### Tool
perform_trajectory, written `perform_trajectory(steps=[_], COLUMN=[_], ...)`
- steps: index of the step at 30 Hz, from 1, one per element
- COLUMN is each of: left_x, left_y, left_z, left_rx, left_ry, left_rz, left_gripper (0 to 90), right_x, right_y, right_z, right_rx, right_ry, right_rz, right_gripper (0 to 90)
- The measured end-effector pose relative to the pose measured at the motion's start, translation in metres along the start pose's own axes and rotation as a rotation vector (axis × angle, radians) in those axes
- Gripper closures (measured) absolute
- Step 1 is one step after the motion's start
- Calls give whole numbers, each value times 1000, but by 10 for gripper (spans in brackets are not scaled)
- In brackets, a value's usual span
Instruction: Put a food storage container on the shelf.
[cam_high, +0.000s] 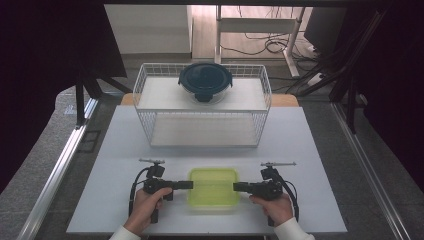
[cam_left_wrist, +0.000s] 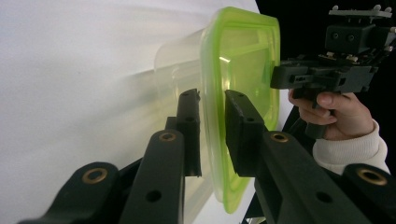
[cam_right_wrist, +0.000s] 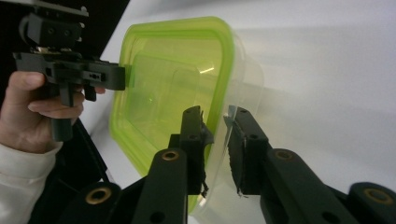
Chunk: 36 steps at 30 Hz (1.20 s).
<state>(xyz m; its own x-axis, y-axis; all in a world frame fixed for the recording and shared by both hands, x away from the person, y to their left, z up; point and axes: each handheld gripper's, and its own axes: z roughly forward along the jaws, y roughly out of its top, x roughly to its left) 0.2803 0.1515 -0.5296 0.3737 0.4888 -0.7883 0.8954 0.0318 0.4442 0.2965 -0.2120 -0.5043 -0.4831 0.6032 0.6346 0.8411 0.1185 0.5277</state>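
Note:
A clear box with a lime-green lid (cam_high: 213, 187) lies near the table's front edge, between my two grippers. My left gripper (cam_high: 187, 184) meets its left rim. In the left gripper view the two jaws of that gripper (cam_left_wrist: 212, 100) stand one on each side of the green lid (cam_left_wrist: 243, 60), closed on its edge. At the opposite rim is my right gripper (cam_high: 237, 186). In the right gripper view that gripper (cam_right_wrist: 217, 114) pinches the box's rim and wall beside the lid (cam_right_wrist: 163, 84). Whether the box is off the table I cannot tell.
A white wire basket (cam_high: 202, 127) with two levels stands behind the box at mid-table. A dark blue round lidded container (cam_high: 205, 81) rests on its upper shelf. The white table top (cam_high: 110, 150) has bare room to both sides. Dark frames and cables lie beyond the table.

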Motion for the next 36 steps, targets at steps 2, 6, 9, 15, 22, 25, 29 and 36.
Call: perform_trajectory(steps=[2,6,9,15,22,25,29,36], left_x=[-2,-5,-9,-12,-19,-22,-24,-27], left_y=[1,1,2,3,5,7,7,8], left_z=[-1,-3,-5,-8,-13,-15,-16,-16], left_rx=[3,4,-2,-1,2,2,1,-5], left_ry=[3,12,6,17,15,15,17,6], left_rz=[8,28,37,58,81,90,99,104], left_gripper=[774,776,776,777,777,776,776,776], right_x=[1,3,5,8,13,15,16,19], right_y=[1,0,1,1,2,2,3,3], right_z=[-2,-3,-5,-6,-9,-11,-12,-15], right_rx=[-10,-8,-17,-21,-32,-36,-38,-48], right_ry=[3,-3,0,4,3,4,2,4], right_rz=[0,-15,-28,-39,-64,-70,-79,-93], right_gripper=[781,787,788,789,792,792,792,792])
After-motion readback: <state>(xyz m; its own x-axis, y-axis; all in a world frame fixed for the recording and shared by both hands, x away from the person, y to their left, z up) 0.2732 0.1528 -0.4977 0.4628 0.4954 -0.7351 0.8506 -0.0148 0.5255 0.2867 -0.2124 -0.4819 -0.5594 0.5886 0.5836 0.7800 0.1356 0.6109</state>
